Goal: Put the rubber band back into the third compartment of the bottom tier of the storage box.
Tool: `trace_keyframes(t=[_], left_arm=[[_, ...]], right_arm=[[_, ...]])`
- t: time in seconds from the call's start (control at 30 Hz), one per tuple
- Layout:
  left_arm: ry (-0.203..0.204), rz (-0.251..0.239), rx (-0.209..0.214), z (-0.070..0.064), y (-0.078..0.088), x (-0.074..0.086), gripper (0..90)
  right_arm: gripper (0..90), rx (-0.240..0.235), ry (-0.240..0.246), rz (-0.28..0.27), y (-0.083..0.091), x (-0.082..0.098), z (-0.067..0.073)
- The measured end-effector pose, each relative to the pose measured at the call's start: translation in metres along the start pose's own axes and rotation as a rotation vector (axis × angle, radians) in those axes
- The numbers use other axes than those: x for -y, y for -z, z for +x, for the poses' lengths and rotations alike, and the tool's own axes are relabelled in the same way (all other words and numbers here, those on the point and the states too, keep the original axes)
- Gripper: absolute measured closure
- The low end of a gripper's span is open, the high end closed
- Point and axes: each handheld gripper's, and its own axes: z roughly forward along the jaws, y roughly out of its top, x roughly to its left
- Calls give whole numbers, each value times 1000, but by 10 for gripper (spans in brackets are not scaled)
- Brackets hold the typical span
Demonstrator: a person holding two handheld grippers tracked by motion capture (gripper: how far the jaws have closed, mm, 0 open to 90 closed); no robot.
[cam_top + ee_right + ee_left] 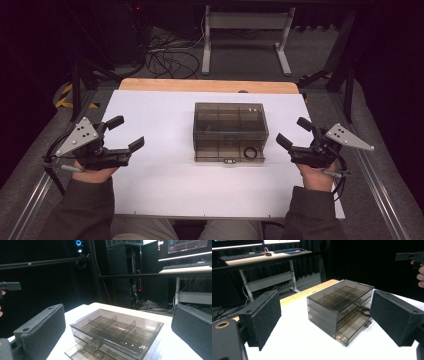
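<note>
The table (160, 185) is the largest thing, its top covered in white with a strip of bare wood along the far edge. At its centre stands a smoky, see-through plastic drawer box (230, 131), rectangular and split inside by thin partitions into small compartments. Its lowest drawer (352, 330) is pulled slightly out toward the person. No brand, label or writing can be read on the box or anywhere else.

The left tongs (125, 134) hover above the table at nine o'clock from the box, well apart from it, jaws spread wide and holding nothing. The right tongs (294, 132) hover at three o'clock, likewise released and empty. Each carries a grey three-cornered plate on top.

Smallest is a black ring (250, 152), seen inside the box at its five o'clock corner, nearest the right tongs.
</note>
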Motion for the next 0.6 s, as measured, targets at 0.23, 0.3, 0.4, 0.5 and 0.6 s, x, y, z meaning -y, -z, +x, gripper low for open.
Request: trace_keyframes(t=[0.23, 0.3, 0.4, 0.5, 0.6], left_arm=[[1, 1, -1, 0, 0, 0, 107], [0, 1, -1, 0, 0, 0, 108], [1, 0, -2, 0, 0, 0, 107], [0, 3, -3, 0, 0, 0, 106], [6, -1, 0, -1, 1, 0, 105]], right_arm=[[0, 16, -5, -27, 9, -3, -4], [0, 16, -3, -37, 12, -4, -6], [0, 20, -10, -50, 16, -6, -7], [0, 21, -14, -53, 18, -6, -8], [0, 21, -12, -57, 18, -6, -8]])
